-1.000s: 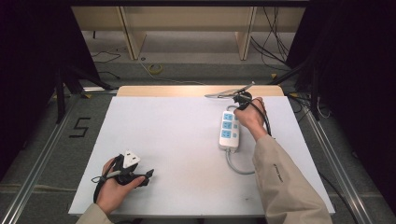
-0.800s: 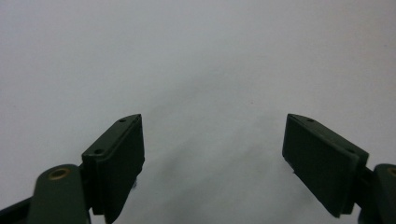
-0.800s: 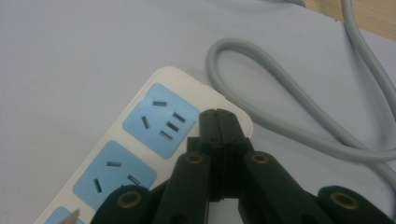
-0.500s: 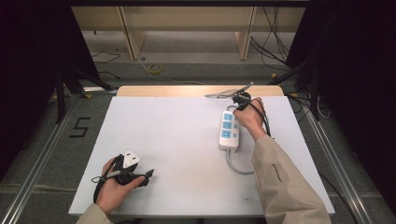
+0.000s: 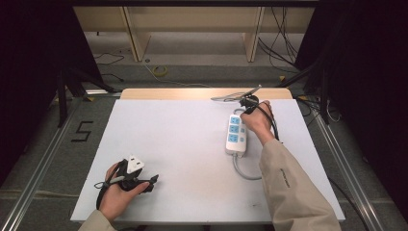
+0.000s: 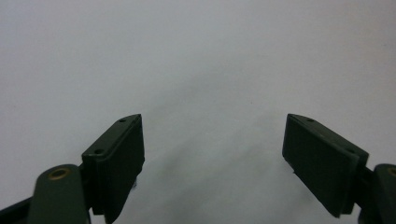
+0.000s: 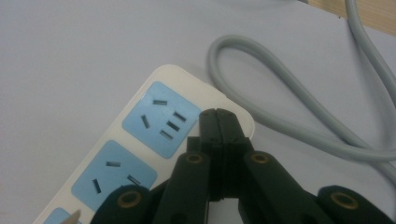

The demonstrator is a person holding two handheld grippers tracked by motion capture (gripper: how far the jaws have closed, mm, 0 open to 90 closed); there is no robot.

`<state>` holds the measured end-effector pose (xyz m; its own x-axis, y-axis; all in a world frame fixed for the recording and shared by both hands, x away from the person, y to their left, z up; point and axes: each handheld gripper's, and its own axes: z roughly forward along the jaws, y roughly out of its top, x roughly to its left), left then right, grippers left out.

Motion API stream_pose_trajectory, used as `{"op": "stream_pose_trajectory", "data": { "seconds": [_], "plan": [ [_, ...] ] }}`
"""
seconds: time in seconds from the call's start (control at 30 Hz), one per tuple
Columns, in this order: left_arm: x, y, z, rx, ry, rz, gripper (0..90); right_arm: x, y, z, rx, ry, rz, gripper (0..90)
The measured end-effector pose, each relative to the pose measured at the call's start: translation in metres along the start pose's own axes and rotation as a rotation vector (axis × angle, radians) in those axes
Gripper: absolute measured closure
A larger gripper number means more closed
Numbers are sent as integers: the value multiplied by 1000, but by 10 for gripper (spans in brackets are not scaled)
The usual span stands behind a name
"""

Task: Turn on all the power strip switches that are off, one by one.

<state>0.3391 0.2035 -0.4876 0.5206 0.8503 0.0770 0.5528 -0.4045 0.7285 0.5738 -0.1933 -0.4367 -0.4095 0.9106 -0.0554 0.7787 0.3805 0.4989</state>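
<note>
Two grippers, one in each of my hands, over a white table (image 5: 192,144). My left gripper (image 5: 144,183) sits low at the near left part of the table, and in the left gripper view its two black jaws stand wide apart with bare white surface between them, nothing held. My left hand (image 5: 118,192) wraps its handle. My right gripper (image 5: 248,102) is far across at the right side of the table, at the far end of a white power strip (image 5: 235,134); in the right gripper view (image 7: 217,116) its jaws are pressed flat together with nothing between them, their tips over the strip's end edge just beside the last light-blue socket (image 7: 161,119) (whether they touch the casing I cannot tell). The strip lies lengthwise, pointing away from me, three blue sockets along it. Its grey cord (image 7: 299,107) loops on the table beside the strip's end, and another stretch curves out from the near end (image 5: 243,171) toward my right sleeve (image 5: 293,187)
</note>
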Motion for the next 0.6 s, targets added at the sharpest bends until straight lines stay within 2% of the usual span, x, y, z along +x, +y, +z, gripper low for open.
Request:
{"op": "stream_pose_trajectory", "data": {
  "seconds": [0.6],
  "plan": [
    [0,0,1,2,-1,-2,208,-1,-2,2,-5,8,3,900]
  ]
}}
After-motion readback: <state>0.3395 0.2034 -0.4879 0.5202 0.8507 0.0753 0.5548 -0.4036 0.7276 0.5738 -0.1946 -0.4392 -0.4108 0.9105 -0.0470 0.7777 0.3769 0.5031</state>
